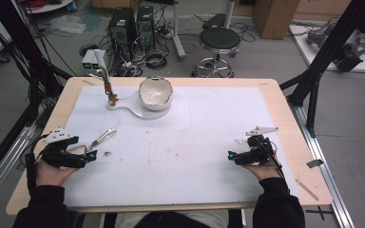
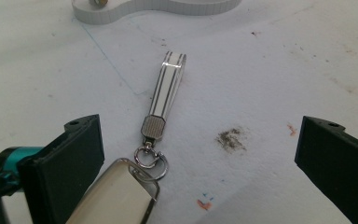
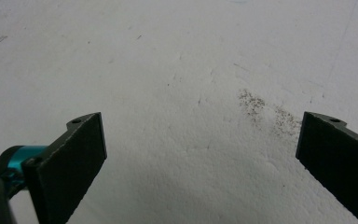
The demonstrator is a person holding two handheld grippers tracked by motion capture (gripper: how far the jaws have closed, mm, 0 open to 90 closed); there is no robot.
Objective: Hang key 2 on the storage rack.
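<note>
Evidently nothing is gripped yet: your left gripper (image 2: 200, 154) gapes wide around the keychain (image 2: 161, 112), which lies untouched on the table (image 1: 195, 156). Your right gripper (image 3: 200, 154), at four o'clock, spreads equally wide over nothing.

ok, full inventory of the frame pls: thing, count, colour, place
table: 1, light wood, centre, under a white sheet
stand: 1, white flat base, far left-centre of the sheet
bowl: 1, white, on the stand, rim chipped
peg with cord: 1, brown, upright on the stand's left end
keychain: 1, silver with a white strap, lying near left on the sheet, between the left gripper's jaws
dirt smudge: 1, dark, right of the keychain
stool: 1, black, on the floor beyond the table
computer towers: 2, black, floor, far left
cardboard box: 1, brown, far right
left gripper: 1, black, open, near left
right gripper: 1, black, open, near right
</note>
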